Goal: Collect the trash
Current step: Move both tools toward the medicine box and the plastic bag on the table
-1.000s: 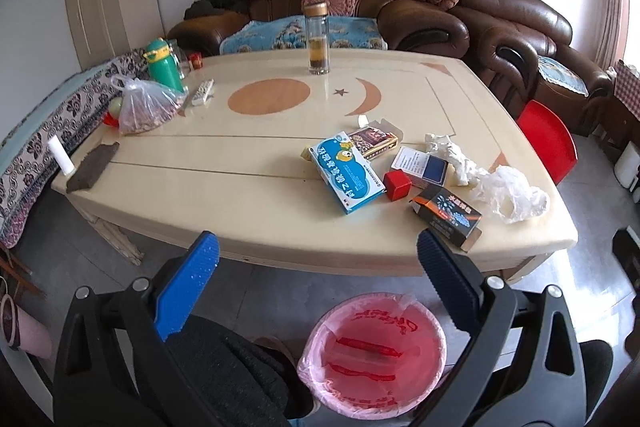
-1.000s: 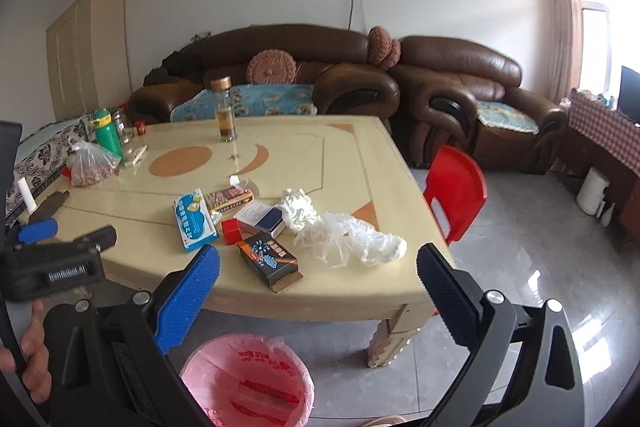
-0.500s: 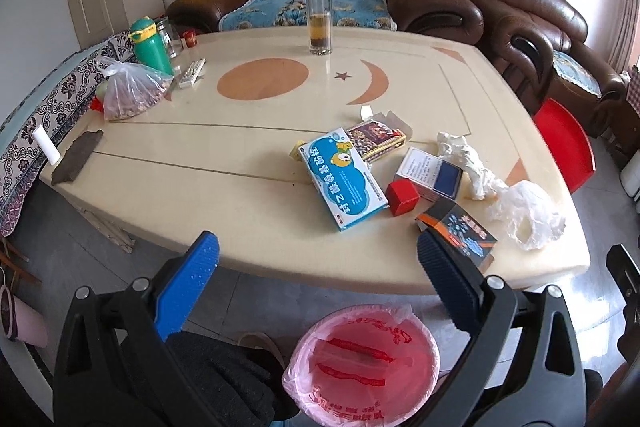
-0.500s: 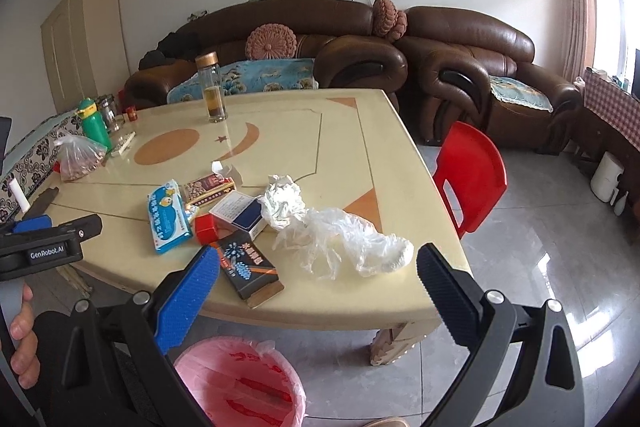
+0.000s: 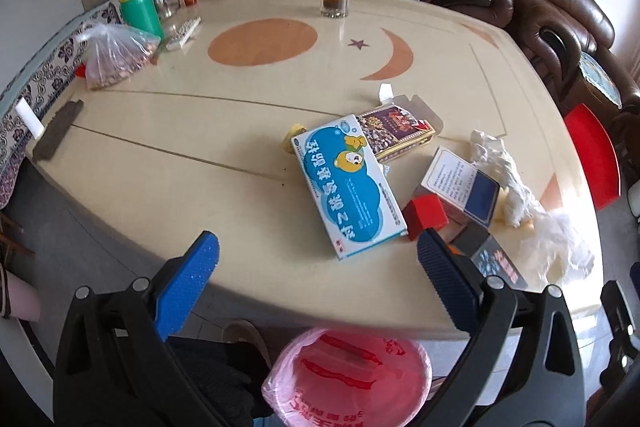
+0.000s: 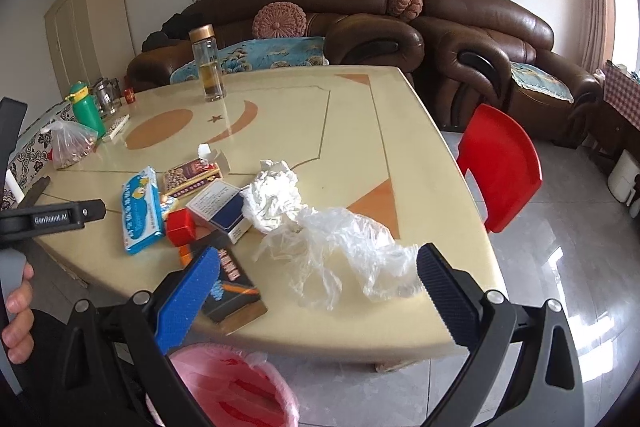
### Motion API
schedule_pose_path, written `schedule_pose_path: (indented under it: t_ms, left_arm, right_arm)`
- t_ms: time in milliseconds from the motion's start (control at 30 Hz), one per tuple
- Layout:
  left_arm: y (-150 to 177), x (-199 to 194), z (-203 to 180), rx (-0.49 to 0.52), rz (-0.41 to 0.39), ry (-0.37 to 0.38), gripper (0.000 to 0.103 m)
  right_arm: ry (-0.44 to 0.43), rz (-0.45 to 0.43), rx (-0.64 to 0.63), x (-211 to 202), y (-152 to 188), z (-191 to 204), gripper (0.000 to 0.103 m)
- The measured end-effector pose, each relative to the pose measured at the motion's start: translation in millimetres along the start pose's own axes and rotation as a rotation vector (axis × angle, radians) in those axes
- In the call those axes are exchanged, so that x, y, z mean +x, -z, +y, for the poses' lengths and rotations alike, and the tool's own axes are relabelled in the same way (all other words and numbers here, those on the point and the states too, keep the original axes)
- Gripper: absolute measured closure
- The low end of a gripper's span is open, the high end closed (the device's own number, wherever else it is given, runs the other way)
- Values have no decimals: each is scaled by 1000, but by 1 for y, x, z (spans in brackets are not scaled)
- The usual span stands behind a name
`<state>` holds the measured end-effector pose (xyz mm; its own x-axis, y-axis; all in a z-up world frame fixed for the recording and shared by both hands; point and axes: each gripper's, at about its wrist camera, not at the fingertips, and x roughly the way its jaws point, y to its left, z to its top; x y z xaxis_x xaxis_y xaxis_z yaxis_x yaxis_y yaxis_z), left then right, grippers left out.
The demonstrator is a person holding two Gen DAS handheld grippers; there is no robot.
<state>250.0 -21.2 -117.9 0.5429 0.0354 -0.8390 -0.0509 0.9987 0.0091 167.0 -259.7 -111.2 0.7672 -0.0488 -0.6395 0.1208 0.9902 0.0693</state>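
Both grippers — left gripper (image 5: 318, 267) and right gripper (image 6: 318, 291) — are spread wide, holding nothing. Litter sits near the table's (image 6: 360, 115) front edge, above the pink-lined bin (image 5: 346, 375): a crumpled clear plastic bag (image 6: 344, 259) beside a tissue wad (image 6: 272, 195) and a blue box (image 5: 346, 185). The bag likely weighs almost nothing and will crush — pinch a bunched fold. The dark box (image 6: 236, 291) is partly hidden behind a finger.

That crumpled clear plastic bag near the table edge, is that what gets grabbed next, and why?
Probably yes. The right gripper is open and empty, and the clear plastic bag lies loose between its fingers, near the table edge. A sensible next move is easing forward and down until the fingers straddle the bag, then closing. The pink-lined bin waits just below.
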Motion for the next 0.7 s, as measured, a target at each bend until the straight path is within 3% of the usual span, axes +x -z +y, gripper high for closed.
schedule_pose_path:
  t_ms: [333,700]
  left_arm:
    - [-19,42,-11,-28,59,-17,6]
    - [-30,80,-9,-87,134,-32,6]
  right_arm:
    - [1,44,-94,56,-5,-7,6]
    - [-21,55,-120,89,1,-14,6]
